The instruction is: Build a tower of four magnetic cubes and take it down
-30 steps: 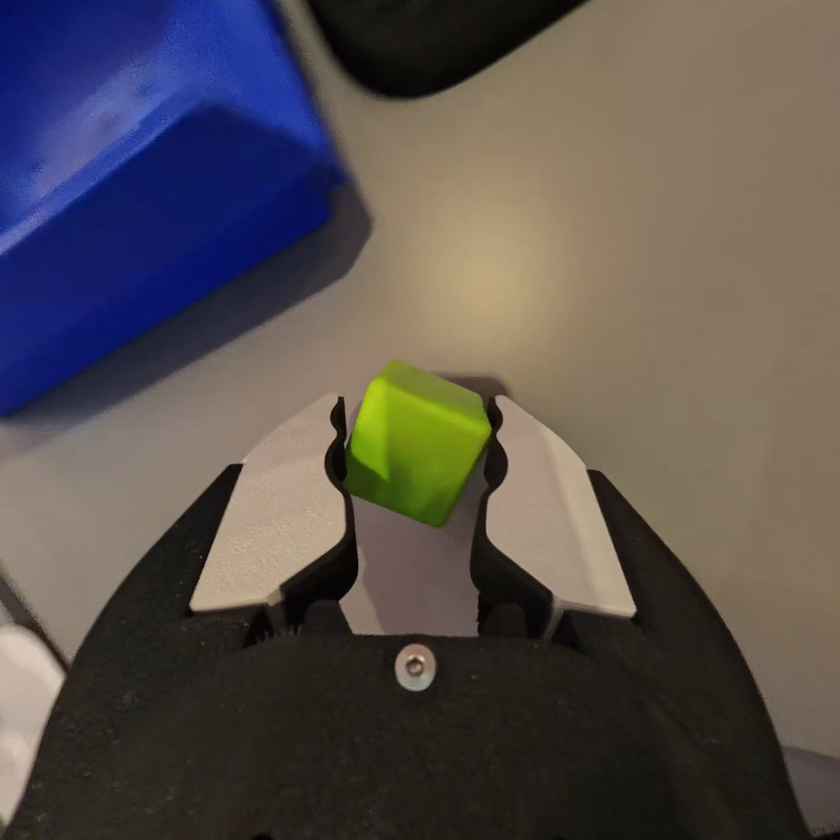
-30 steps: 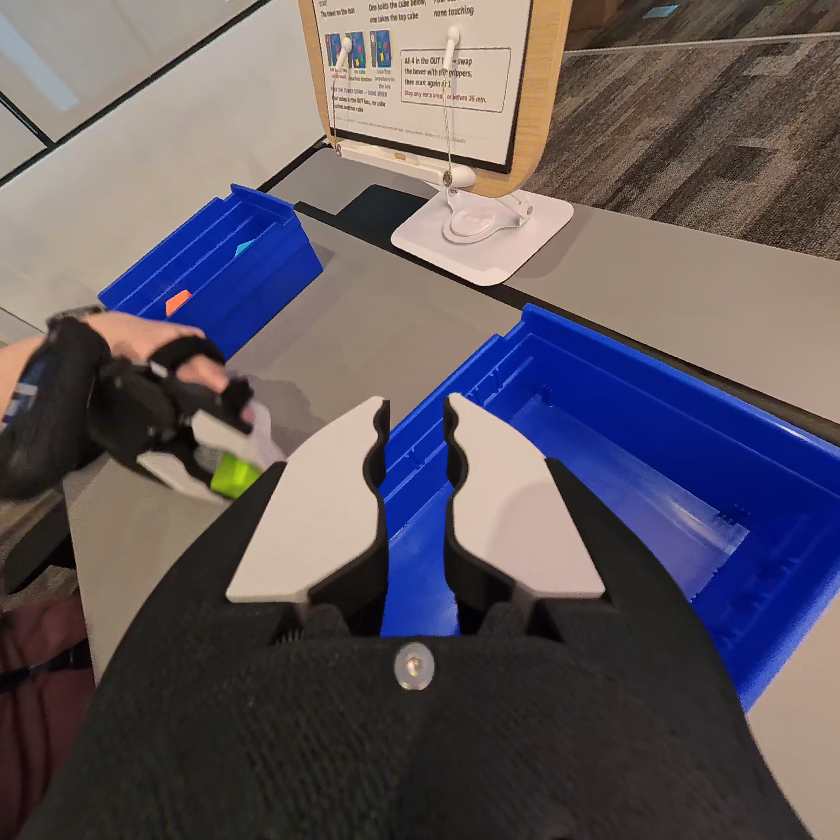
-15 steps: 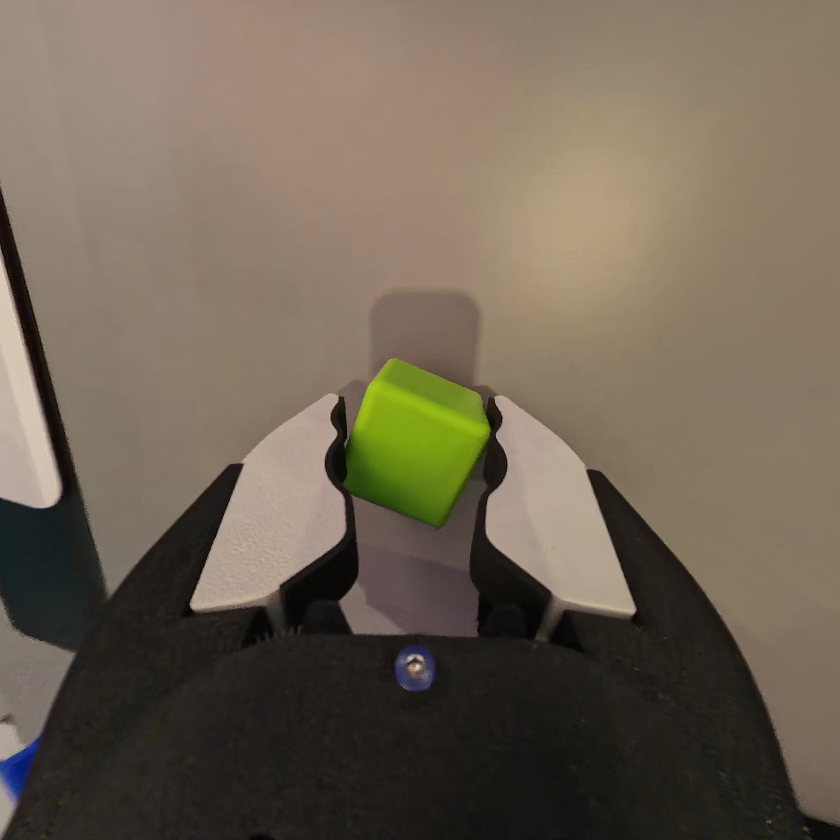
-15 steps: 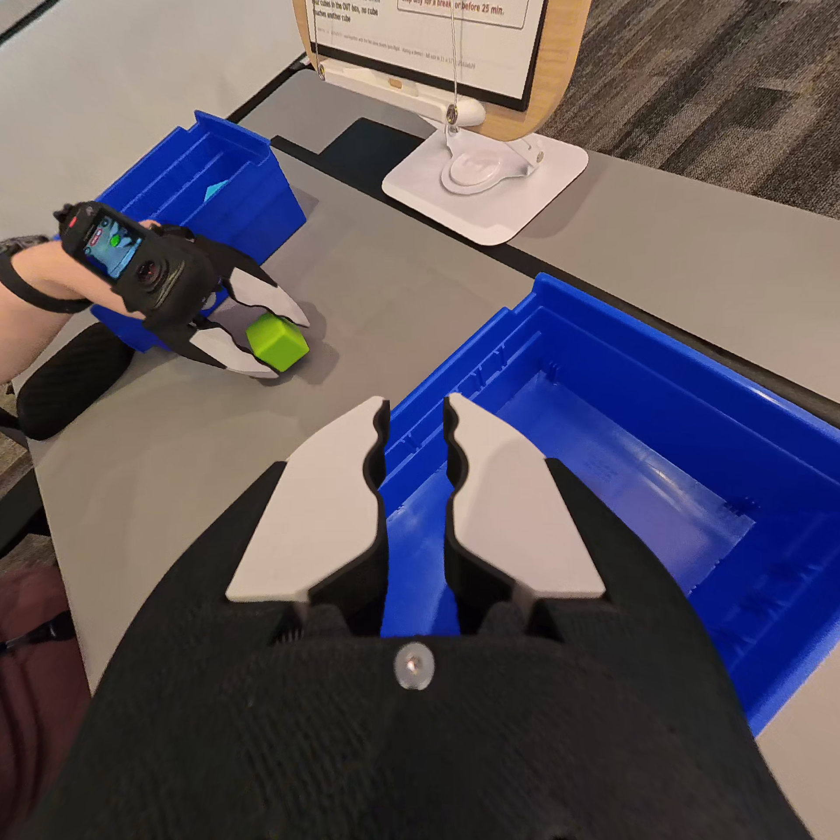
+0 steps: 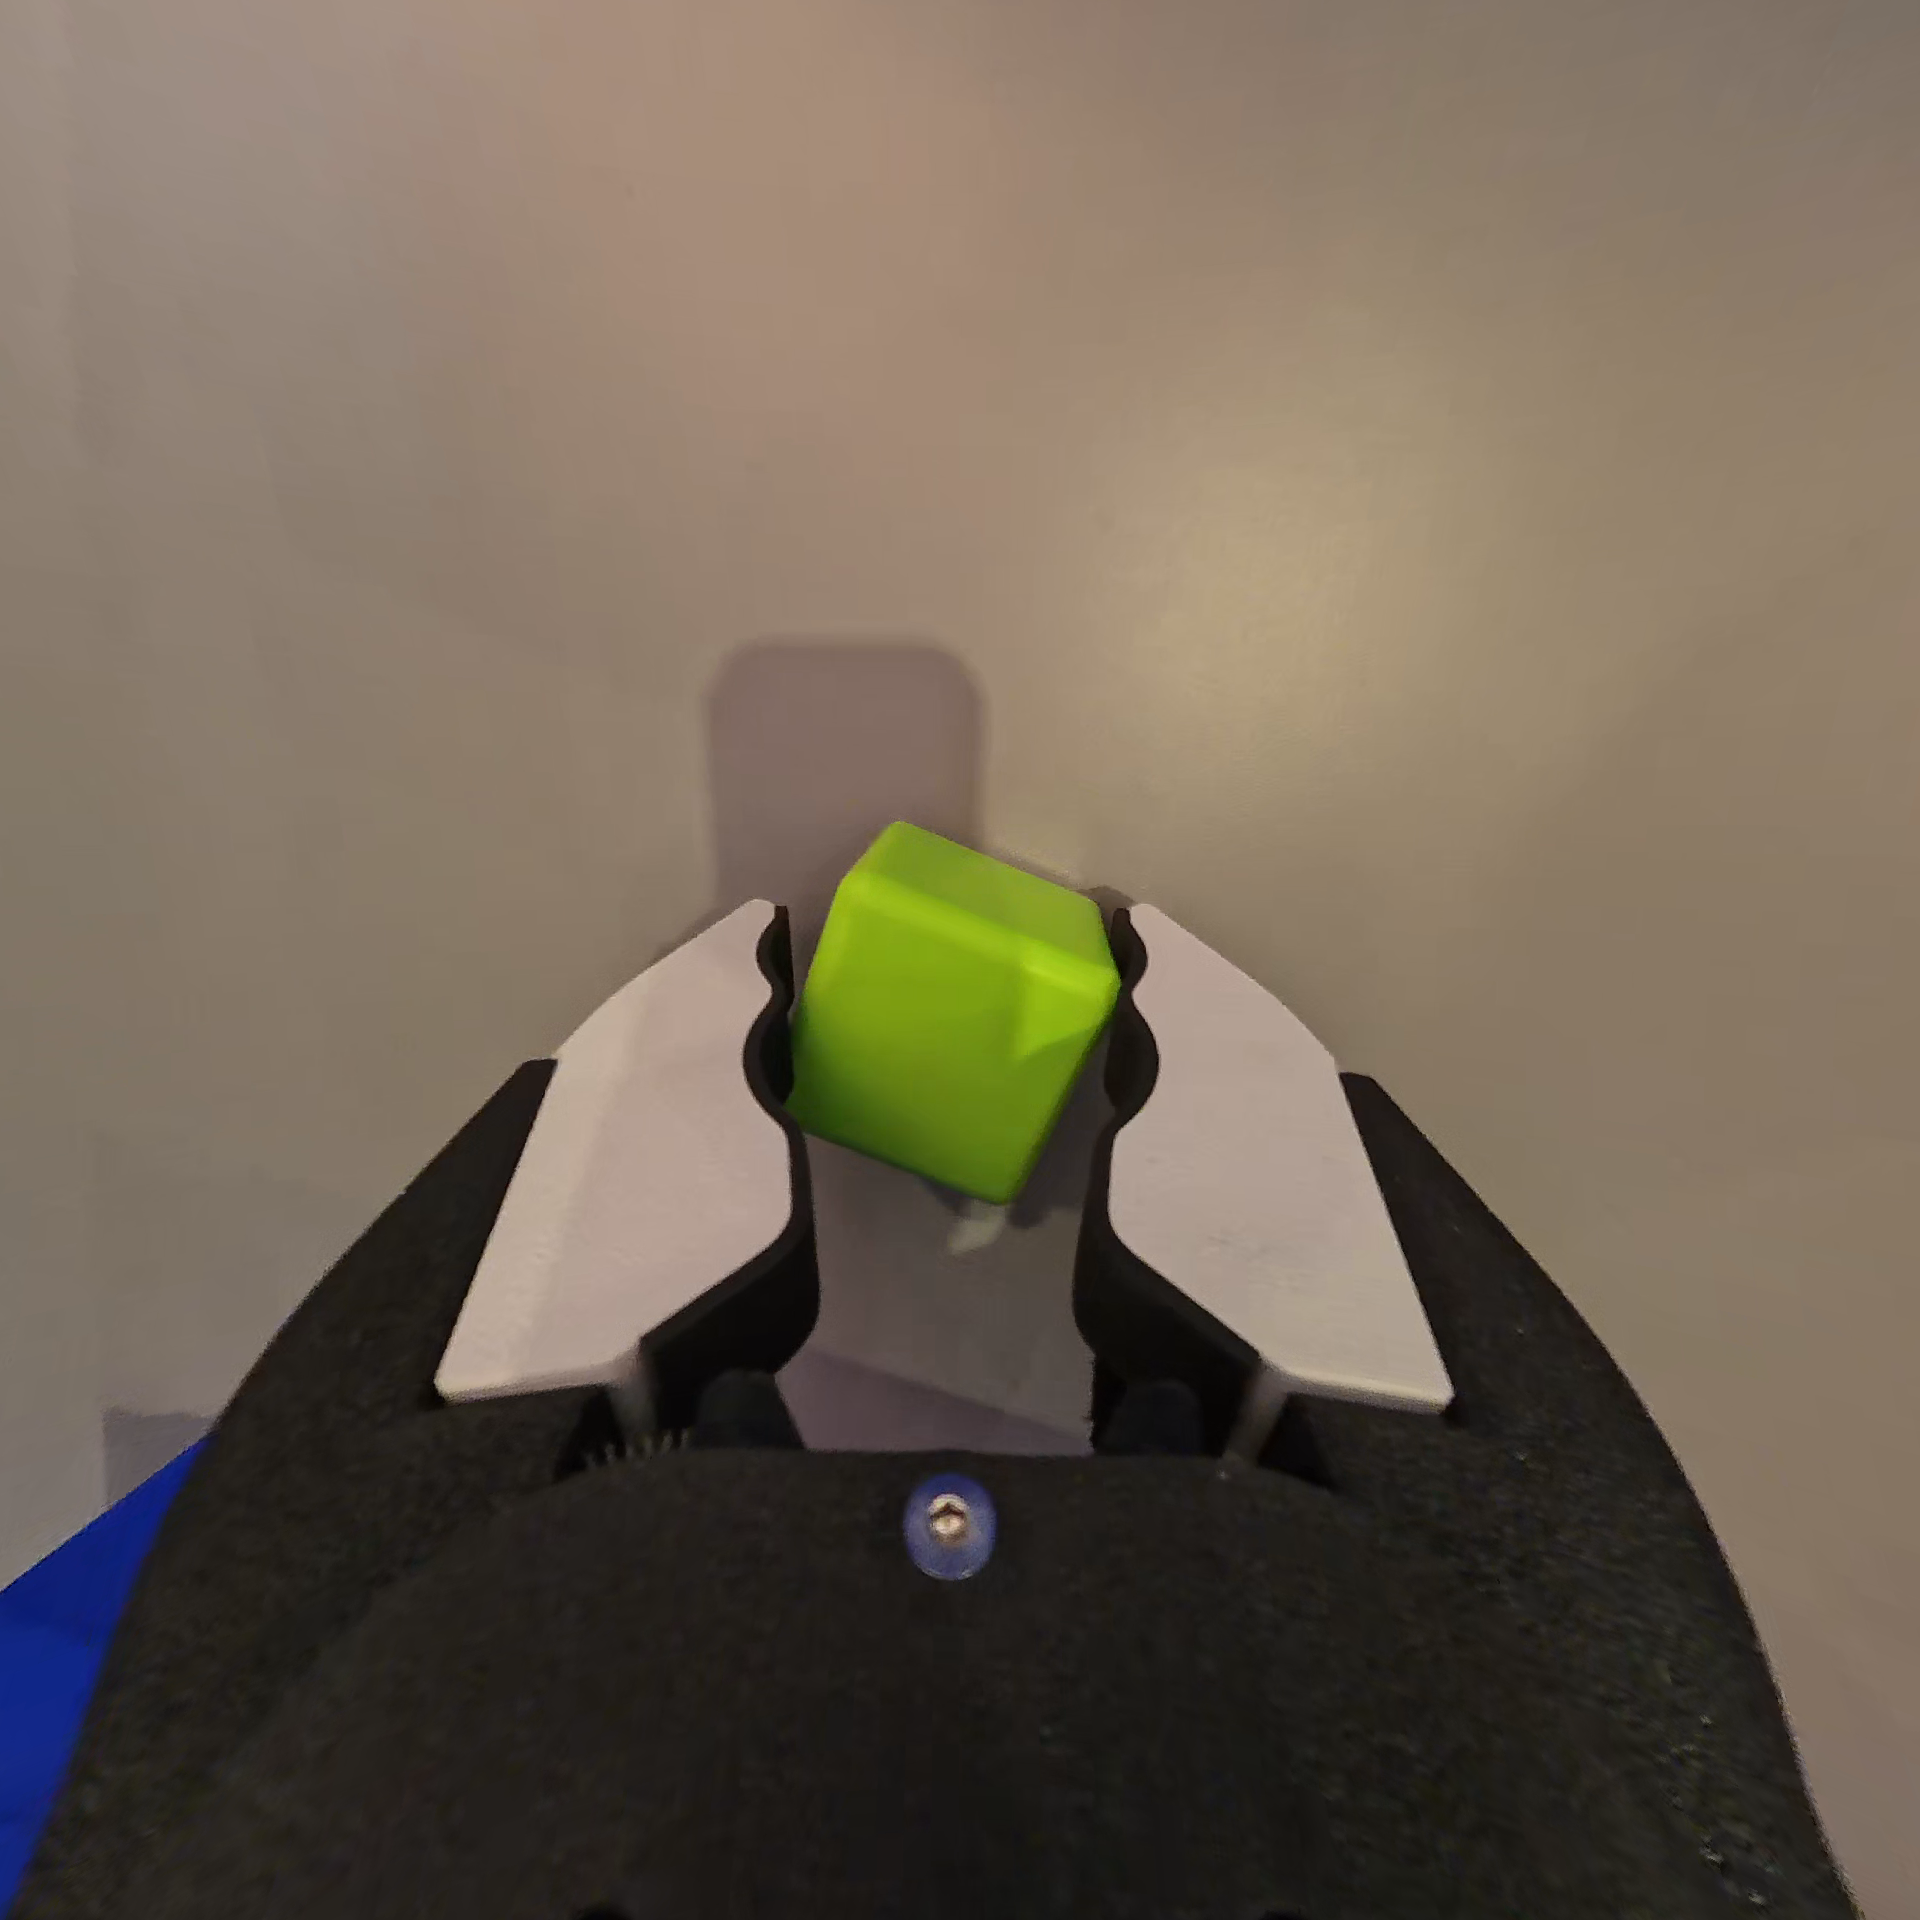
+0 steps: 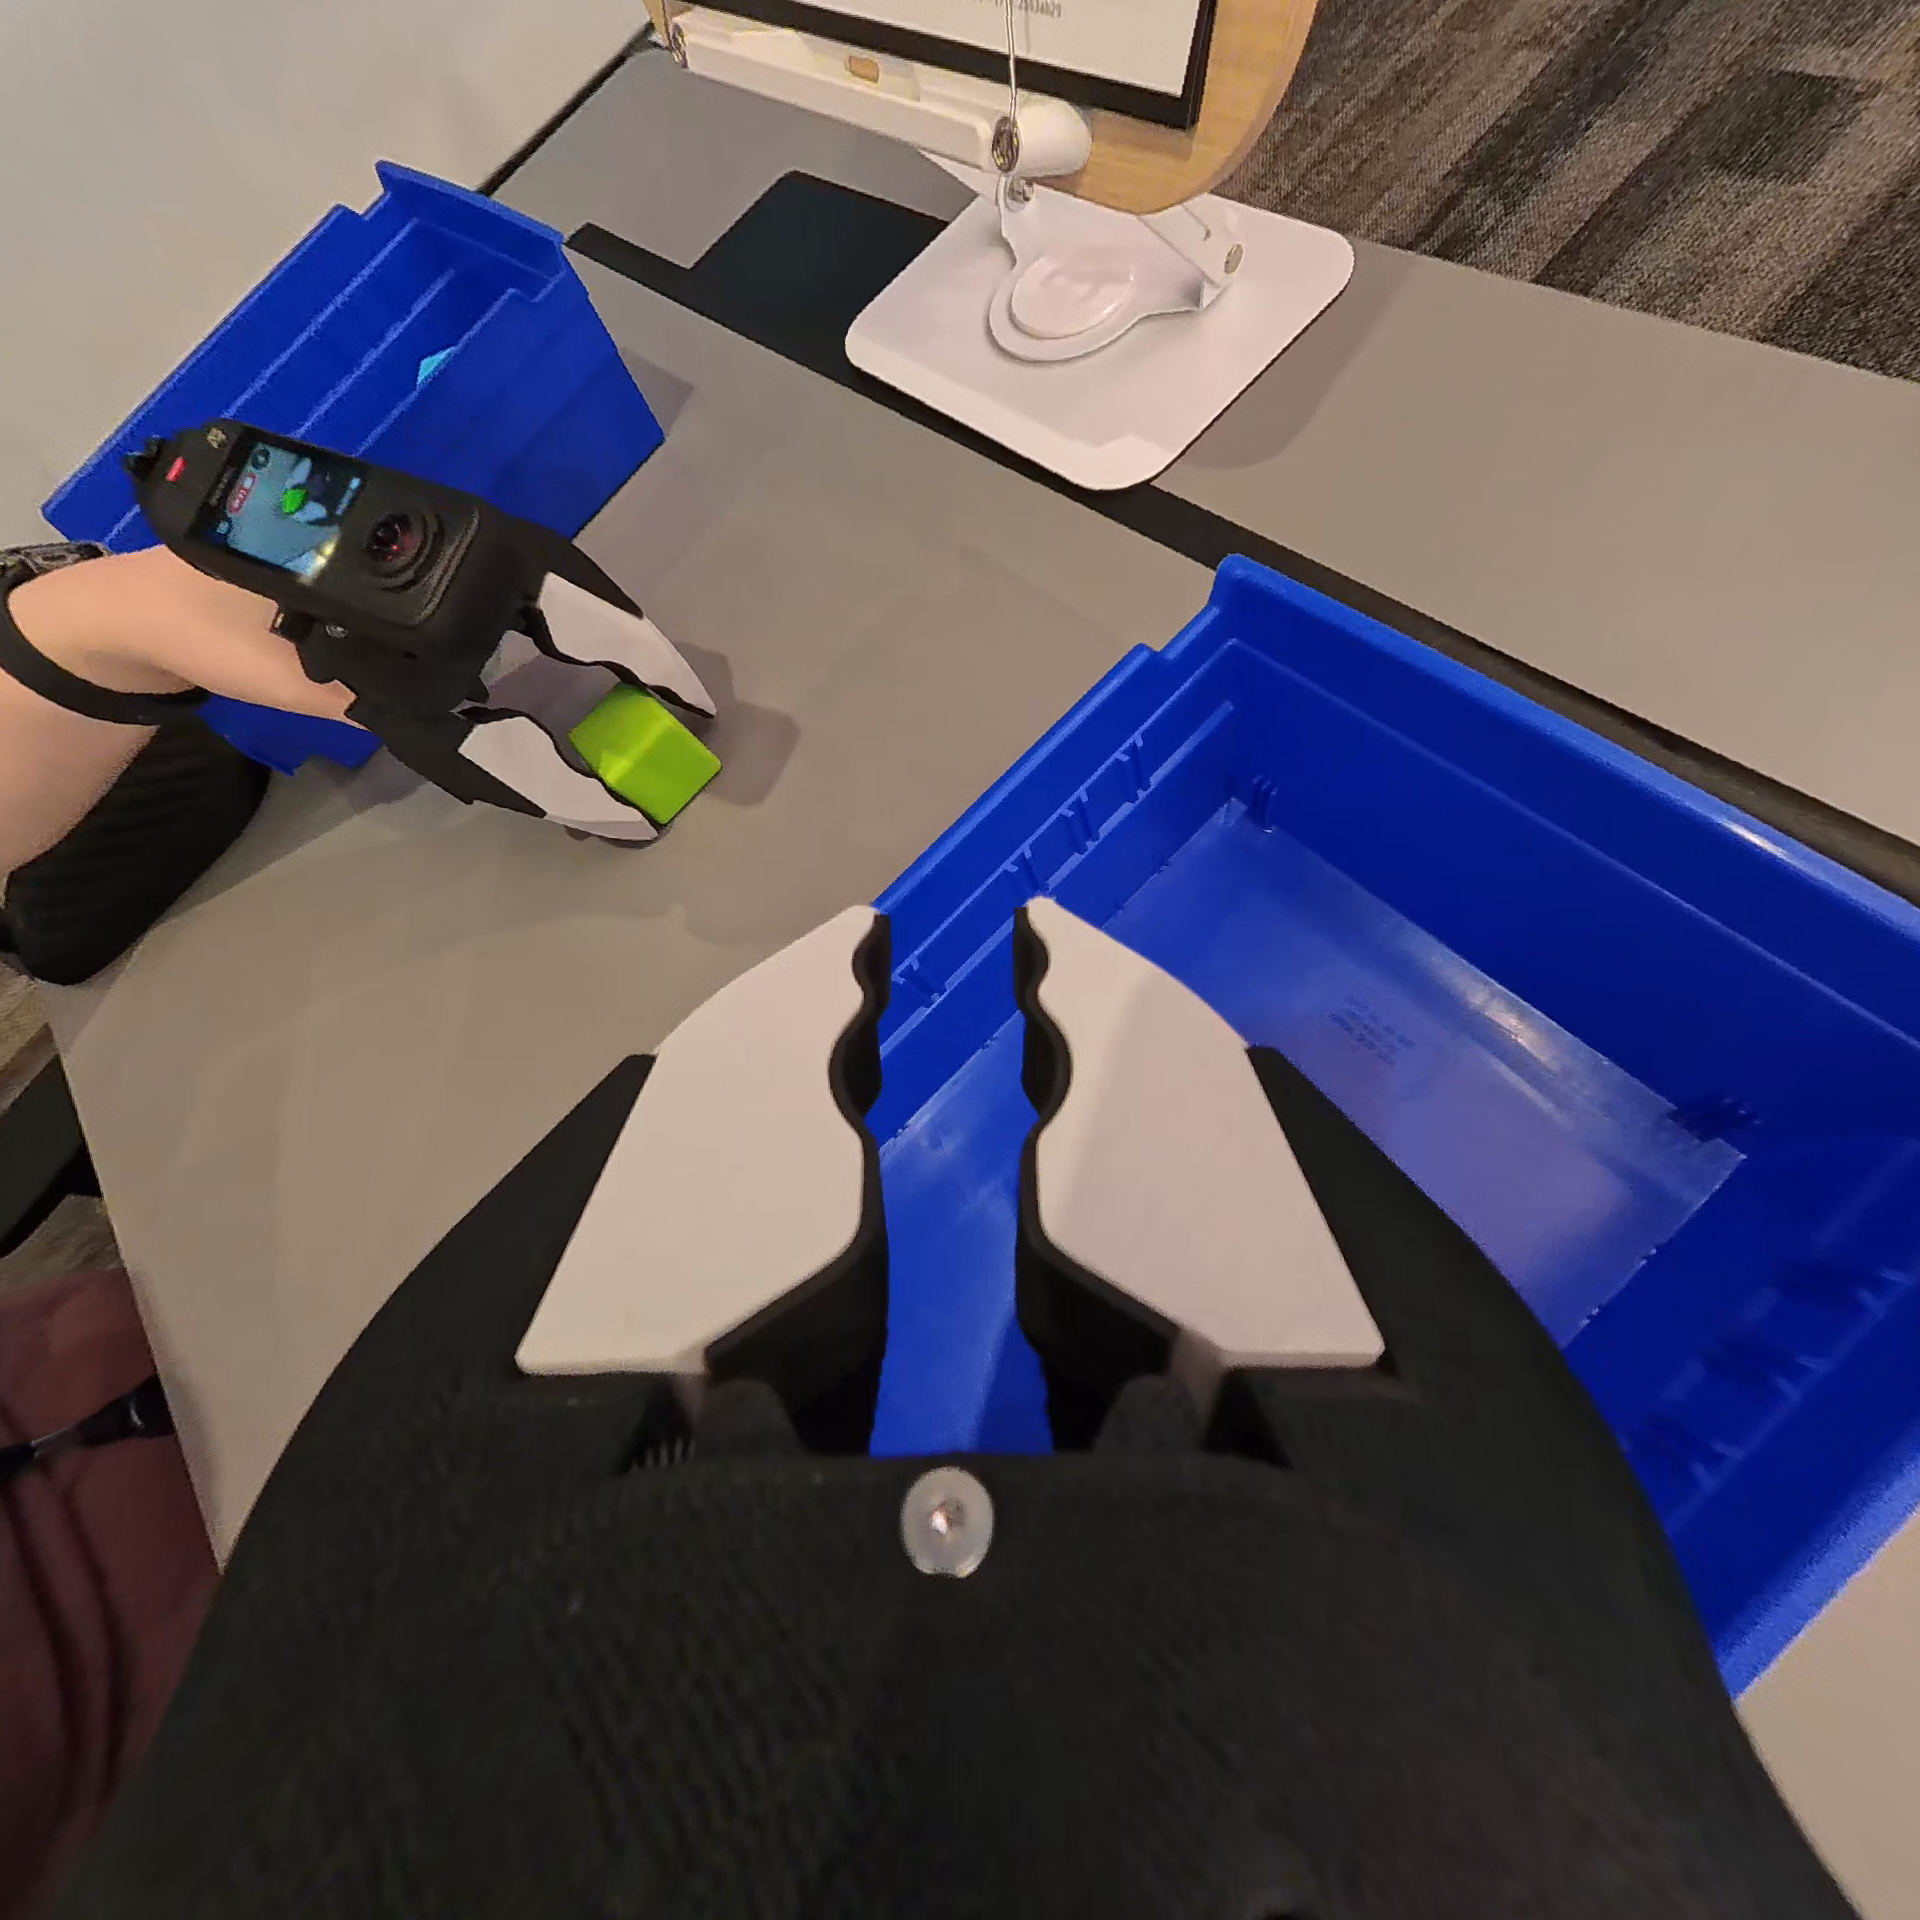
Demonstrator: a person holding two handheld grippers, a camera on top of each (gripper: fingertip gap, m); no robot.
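On the grey bench [image 6: 935, 665] two blue bins are seen: the larger, near bin [image 6: 1455, 1039] lies toward the right edge with nothing visible inside, and the far bin [image 6: 416, 343] sits at the back left corner, where a pale blue piece, too small to identify, shows inside. A white stand [image 6: 1101, 343] carrying a wood-rimmed board is set along the back edge.

Compared with a second ago, when it was carried tilted in the air beside the far bin, the green cube [image 5: 951, 1013] is now brought low over open bench between the two bins, nearer the left edge. It is gripped by the left tool [image 5: 951, 1039], its jaws closed against two opposite faces; the cube is held skewed, one corner down, and whether that corner touches the bench cannot be told. Its shadow is drawn close beneath it.

The right tool [image 6: 951, 997] is held above the near bin's left rim, its jaws narrowly parted on nothing.

This is judged to be the placing of the tower's first cube; no other cube is seen on the bench, so the build is barely begun. A skewed cube would need levelling before release.
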